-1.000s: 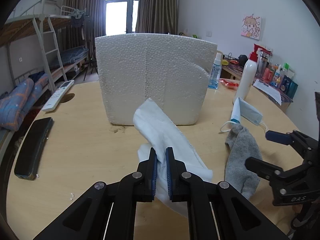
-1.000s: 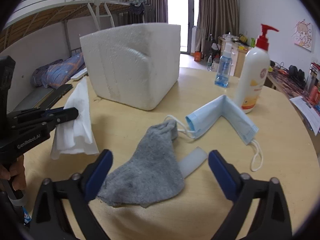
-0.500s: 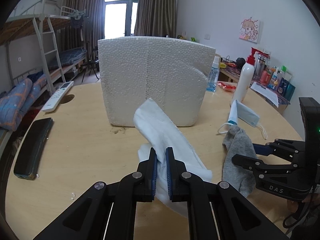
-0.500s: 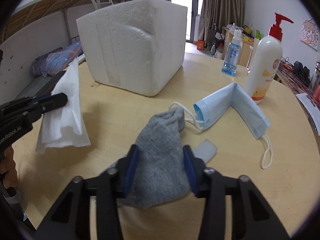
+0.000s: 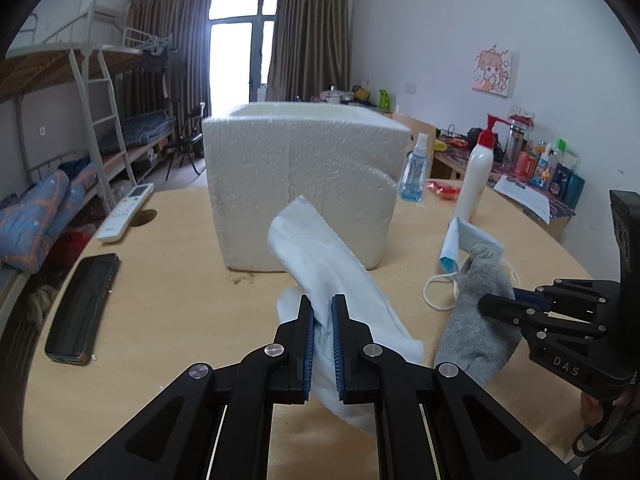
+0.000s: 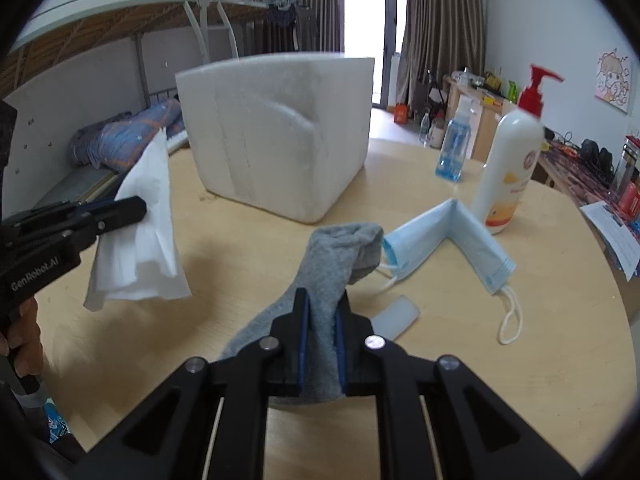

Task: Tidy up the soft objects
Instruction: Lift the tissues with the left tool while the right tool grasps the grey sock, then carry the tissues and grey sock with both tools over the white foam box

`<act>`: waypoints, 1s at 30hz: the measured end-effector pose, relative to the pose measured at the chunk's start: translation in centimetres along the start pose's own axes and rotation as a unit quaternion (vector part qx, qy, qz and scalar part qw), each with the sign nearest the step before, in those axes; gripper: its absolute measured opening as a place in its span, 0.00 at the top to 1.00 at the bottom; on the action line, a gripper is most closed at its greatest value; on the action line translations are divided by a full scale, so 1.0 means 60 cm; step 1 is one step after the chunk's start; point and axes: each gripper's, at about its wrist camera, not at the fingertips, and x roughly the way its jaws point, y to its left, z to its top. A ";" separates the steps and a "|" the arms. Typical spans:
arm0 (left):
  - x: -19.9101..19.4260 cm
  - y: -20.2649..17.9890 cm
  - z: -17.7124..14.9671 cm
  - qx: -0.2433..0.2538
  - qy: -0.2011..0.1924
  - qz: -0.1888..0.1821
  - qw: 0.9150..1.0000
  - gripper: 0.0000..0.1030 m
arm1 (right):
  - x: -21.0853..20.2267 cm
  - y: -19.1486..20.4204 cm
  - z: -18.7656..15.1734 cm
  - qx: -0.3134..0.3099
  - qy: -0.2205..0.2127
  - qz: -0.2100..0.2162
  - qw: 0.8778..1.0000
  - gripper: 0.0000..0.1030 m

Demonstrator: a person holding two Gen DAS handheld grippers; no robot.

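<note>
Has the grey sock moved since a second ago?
Yes. The grey sock, clamped by the just-closed right gripper, has lifted, its top nearer the foam box.

From my left camera I read "DAS" in pale letters on the black body of the right gripper (image 5: pixel 516 306). From my right camera, "GenRobot.AI" runs along the side of the left gripper (image 6: pixel 134 208). The pump bottle (image 6: pixel 510 172) carries a red round logo and print, too blurred for me to read.

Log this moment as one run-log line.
left gripper: shut on white tissue | right gripper: just closed on grey sock | face mask: on table | foam box: nothing dropped in yet
</note>
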 end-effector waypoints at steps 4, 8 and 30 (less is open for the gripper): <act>-0.022 -0.006 0.002 0.006 -0.011 -0.002 1.000 0.91 | -0.037 0.004 0.000 0.000 -0.026 0.001 1.000 0.86; -0.051 -0.017 0.002 0.016 -0.028 0.000 0.999 0.91 | -0.066 0.007 -0.001 -0.002 -0.047 -0.006 0.999 0.86; -0.185 -0.063 -0.007 0.044 -0.106 0.010 0.993 0.91 | -0.202 0.038 -0.029 -0.022 -0.146 -0.010 0.989 0.86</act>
